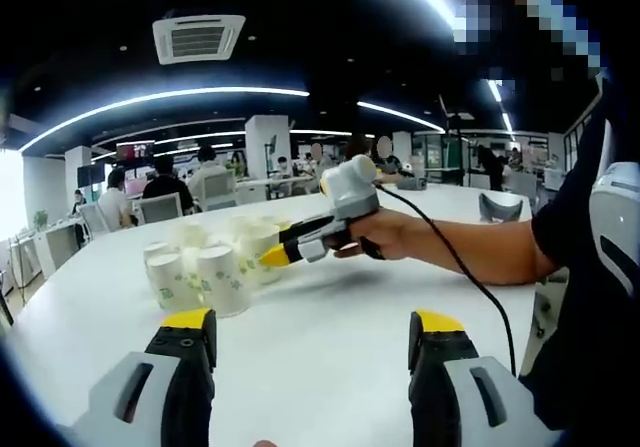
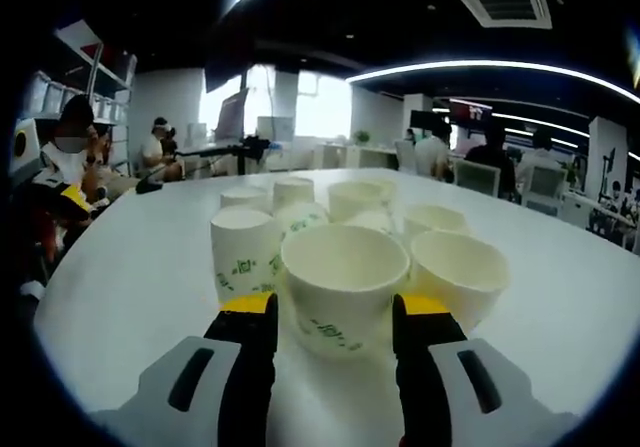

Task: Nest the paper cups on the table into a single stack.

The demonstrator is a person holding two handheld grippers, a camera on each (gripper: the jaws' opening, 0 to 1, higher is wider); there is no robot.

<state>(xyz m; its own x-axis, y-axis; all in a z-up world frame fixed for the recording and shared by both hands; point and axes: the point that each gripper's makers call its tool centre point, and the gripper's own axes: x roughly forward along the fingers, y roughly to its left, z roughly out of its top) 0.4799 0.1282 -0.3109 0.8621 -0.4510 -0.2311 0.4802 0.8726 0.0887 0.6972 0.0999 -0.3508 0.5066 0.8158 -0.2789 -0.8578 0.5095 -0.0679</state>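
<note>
Left gripper view: as your left gripper [image 1: 312, 339] hangs above the table [image 1: 330, 357], its jaws stand wide and hold nothing; your right gripper [image 1: 283, 254] reaches the cups [image 1: 205, 272].
Right gripper view: your right gripper [image 2: 332, 312] brackets a cup [image 2: 340, 287], jaws beside its wall (grip uncertain).
Progress: cups look loosely clustered, no stack visible; nesting seems barely begun.

Matt white paper on the cups [image 2: 340, 292], printed with small green marks, smooth inside. Smooth white table [image 1: 330, 337] with a faint sheen under the ceiling lights. Matt black plastic on the left gripper [image 1: 312, 339] and the right gripper [image 2: 330, 325], yellow tips looking like plastic or rubber, grey plastic shells lower down. Glossy pale plastic housing and a black rubbery cable [image 1: 470, 272] behind the right gripper.
</note>
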